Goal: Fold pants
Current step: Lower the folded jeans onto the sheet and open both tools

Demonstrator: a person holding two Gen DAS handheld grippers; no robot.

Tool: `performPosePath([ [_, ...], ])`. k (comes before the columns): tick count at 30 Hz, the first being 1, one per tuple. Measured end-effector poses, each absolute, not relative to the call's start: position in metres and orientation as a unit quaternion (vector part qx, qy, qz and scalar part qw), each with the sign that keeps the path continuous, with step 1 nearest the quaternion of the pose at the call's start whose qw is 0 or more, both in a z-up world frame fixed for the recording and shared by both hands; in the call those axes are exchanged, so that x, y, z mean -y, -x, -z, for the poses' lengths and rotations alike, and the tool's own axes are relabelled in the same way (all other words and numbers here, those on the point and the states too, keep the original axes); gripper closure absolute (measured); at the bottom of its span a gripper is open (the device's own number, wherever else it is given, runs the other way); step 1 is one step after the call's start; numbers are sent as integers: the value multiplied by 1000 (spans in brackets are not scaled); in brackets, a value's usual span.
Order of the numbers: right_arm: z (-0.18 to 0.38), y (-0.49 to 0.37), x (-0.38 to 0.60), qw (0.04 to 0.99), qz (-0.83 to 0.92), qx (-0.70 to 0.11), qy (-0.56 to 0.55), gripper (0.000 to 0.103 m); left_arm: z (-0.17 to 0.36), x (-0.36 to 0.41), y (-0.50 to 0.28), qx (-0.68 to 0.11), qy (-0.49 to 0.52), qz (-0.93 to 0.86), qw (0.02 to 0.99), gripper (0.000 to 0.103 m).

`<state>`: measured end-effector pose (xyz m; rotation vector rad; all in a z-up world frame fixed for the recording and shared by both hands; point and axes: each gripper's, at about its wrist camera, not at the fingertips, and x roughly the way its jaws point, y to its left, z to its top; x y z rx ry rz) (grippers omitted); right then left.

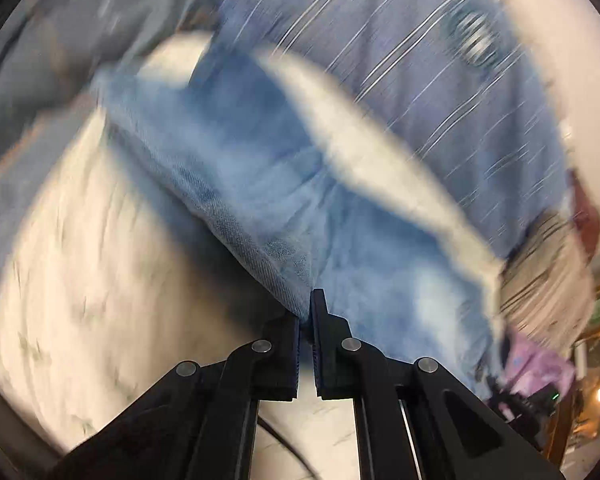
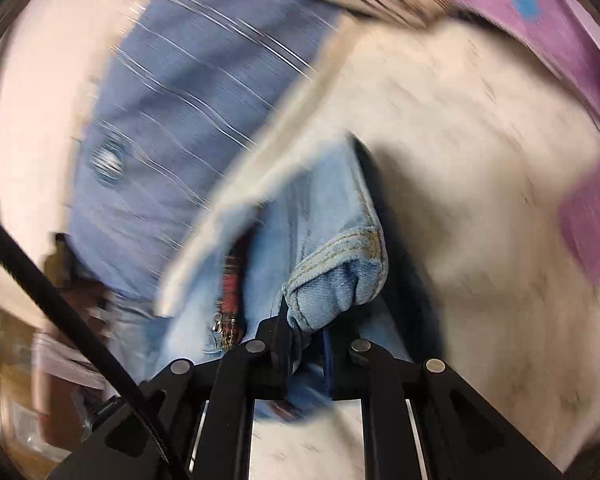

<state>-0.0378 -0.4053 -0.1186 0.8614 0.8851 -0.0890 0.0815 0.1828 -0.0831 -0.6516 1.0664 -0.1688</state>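
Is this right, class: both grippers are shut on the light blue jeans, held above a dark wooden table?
Not quite. The table is white and marble-patterned, not dark wood, as the right wrist view shows. The left gripper and right gripper are both shut on the light blue jeans.

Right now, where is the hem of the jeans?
The hem is in the right wrist view, centre, bunched just above the right gripper, which is shut on the jeans over the white table.

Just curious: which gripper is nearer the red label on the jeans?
Right. The right gripper grips the jeans just beside the red label; the left gripper pinches a plain fold, no label in its view.
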Motion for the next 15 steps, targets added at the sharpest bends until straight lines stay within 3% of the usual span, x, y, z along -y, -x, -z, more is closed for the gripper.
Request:
performPosePath([
  [2,139,36,400,797,61,-456,-391,93,112,-185,-79,-526,324,60,784,98],
  [4,141,34,404,793,60,-451,-406,92,105,-188,-79,-509,329,61,793,98],
  [7,121,38,403,819,57,-422,-386,83,88,-182,-66,-487,289,55,822,90],
  [9,119,41,400,822,65,-426,-372,74,87,-173,-49,-492,269,48,826,72],
  [11,122,52,401,814,58,-412,-405,58,88,-162,-40,-492,287,90,817,63],
  [13,124,63,404,808,53,-394,-435,54,87,-151,-29,-486,297,120,813,59],
  [15,120,73,405,814,87,-385,-427,39,86,-145,-24,-489,282,131,815,53],
])
